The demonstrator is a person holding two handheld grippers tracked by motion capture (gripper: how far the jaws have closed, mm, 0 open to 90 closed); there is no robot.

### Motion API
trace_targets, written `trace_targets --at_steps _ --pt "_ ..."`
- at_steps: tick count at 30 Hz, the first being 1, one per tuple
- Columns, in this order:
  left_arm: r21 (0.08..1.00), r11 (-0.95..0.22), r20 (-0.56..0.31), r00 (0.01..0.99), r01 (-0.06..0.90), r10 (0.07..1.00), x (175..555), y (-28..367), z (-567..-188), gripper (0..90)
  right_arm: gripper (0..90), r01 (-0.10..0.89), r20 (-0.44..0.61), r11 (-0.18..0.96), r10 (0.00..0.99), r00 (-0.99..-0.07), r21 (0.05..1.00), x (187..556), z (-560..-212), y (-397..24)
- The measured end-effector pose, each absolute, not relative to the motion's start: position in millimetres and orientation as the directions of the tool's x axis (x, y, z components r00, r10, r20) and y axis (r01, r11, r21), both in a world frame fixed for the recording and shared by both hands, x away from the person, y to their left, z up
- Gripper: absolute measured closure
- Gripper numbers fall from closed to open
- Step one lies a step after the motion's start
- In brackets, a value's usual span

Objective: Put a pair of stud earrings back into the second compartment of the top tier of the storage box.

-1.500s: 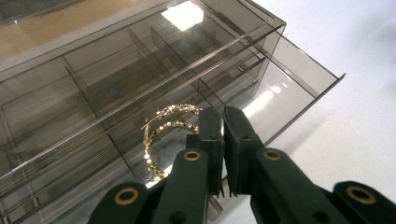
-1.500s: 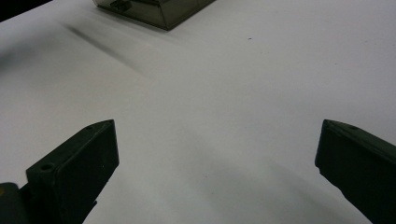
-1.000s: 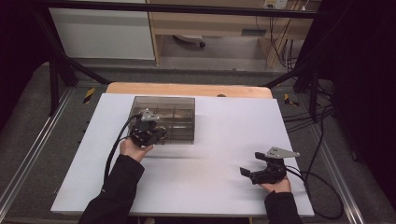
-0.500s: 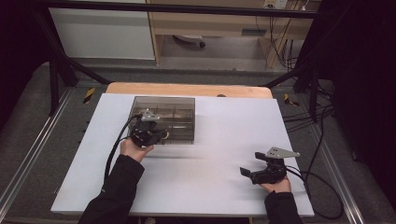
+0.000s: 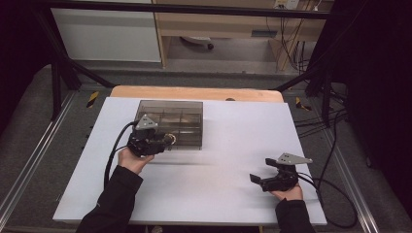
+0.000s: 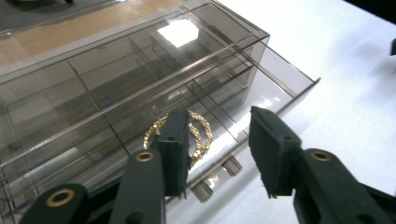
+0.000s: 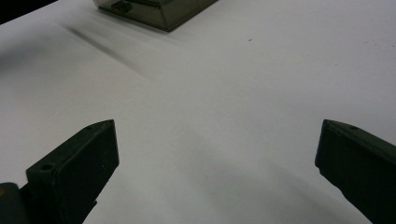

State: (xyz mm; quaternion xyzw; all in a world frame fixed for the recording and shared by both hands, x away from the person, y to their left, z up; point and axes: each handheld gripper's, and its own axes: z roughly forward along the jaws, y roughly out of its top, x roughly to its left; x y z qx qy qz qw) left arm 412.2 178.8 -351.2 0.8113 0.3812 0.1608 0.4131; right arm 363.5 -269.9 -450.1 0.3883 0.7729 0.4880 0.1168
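A smoky clear drawer box [image 5: 170,119] stands on the white table, with one low drawer [image 6: 275,88] pulled out. A twisted gold bracelet [image 6: 201,135] lies in that drawer, partly behind one black pad. My left gripper [image 6: 219,116] hangs just over the drawer's front; its jaws have just been opening and press on nothing. From above, the left gripper [image 5: 163,142] sits at the box's front left, the bracelet [image 5: 170,138] at its tips. My right gripper [image 5: 257,180] rests low at the table's near right, open and empty [image 7: 217,140].
The white table top [image 5: 233,145] lies on a wooden board [image 5: 194,93]. Metal rails run along both sides. Cables trail from each gripper, a loop lying at the right edge [image 5: 335,194]. The box's corner [image 7: 159,11] shows far ahead of the right gripper.
The left gripper's jaws have spread apart at the drawer, and the gold bracelet now shows past them. The left hand shifted only slightly. The right hand has kept still.
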Motion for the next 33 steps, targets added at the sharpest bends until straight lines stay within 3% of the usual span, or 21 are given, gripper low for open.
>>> trace_targets --at_steps 13,33 --pt "0.811 -0.358 -0.045 0.658 0.464 0.752 395 196 -354 39.0 0.4 0.488 0.201 0.220 0.715 -0.670 0.845 364 -451 -270" --pt "0.819 -0.362 -0.019 0.651 0.446 0.759 376 208 -368 20.6 0.4 0.490 0.202 0.217 0.718 -0.666 0.844 364 -451 -270"
